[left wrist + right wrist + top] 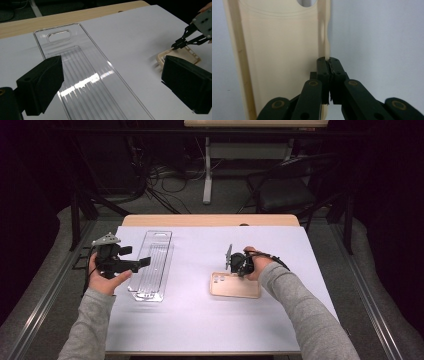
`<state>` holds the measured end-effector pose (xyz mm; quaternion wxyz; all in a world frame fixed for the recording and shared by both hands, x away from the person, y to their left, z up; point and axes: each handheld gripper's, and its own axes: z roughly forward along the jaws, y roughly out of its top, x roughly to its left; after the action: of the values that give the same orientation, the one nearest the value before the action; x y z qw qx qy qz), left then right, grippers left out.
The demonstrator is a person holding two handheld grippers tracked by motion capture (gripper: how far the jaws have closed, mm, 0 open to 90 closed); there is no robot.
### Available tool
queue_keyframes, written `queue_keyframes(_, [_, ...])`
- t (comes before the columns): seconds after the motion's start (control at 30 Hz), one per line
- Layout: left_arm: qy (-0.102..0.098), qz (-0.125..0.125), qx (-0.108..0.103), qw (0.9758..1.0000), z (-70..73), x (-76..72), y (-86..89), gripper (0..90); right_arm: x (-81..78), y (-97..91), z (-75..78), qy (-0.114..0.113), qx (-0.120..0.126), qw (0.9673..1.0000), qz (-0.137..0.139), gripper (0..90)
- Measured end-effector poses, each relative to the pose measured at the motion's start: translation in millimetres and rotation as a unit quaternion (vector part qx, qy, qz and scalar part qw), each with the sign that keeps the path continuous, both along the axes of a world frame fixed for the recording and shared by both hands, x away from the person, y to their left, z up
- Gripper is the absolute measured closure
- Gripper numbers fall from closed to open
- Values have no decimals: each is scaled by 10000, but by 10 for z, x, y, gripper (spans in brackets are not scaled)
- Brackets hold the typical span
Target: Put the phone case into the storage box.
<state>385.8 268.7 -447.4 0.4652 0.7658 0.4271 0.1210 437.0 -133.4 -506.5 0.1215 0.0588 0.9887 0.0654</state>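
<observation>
A beige phone case [235,286] lies hollow side up on the white sheet, right of the middle. My right gripper [239,273] points down at its far long edge. In the right gripper view that gripper [327,61] is shut, with the side wall of the phone case [279,50] pinched between its tips. A long clear plastic tray [152,265] lies to the left. My left gripper [135,256] hovers at the tray's left side and stands open with nothing between its jaws. The left gripper view looks past that gripper [112,80] over the tray [82,75] toward the case [185,53] and the right gripper [175,45].
A white sheet [200,320] covers most of the table, with a wooden strip [210,220] bare at the far edge. Beyond the table are a dark chair [285,190], a table leg and cables on the floor. Metal rails run along both sides.
</observation>
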Motion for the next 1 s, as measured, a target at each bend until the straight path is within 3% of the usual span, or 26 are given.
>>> queue_keyframes(0.23, [-24,0,19,10000,-1,0,-4,48,-32,-27,93,-110,227,9995,-175,882])
queue_keyframes(0.27, [-30,4,23,10000,-1,-1,-6,48,-41,-30,123,-88,366,9989,-264,882])
queue_keyframes(0.6, [-51,14,46,10000,3,-10,-15,48,-121,-23,265,-297,763,9951,-554,882])
queue_keyframes(0.77, [-67,17,64,10000,8,-16,-17,48,-174,-38,312,-372,1162,9892,-812,882])
queue_keyframes(0.83, [-75,9,69,9999,9,-20,-20,48,-210,-64,334,-452,1398,9839,-1018,882])
queue_keyframes(0.9, [-81,20,55,10000,10,-22,-21,48,-219,-74,345,-468,1433,9826,-1081,882])
queue_keyframes(0.97, [-87,16,61,9999,15,-25,-20,48,-247,-124,374,-546,1628,9770,-1261,882])
queue_keyframes(1.0, [-97,20,48,9999,15,-27,-21,48,-247,-124,374,-546,1628,9770,-1261,882])
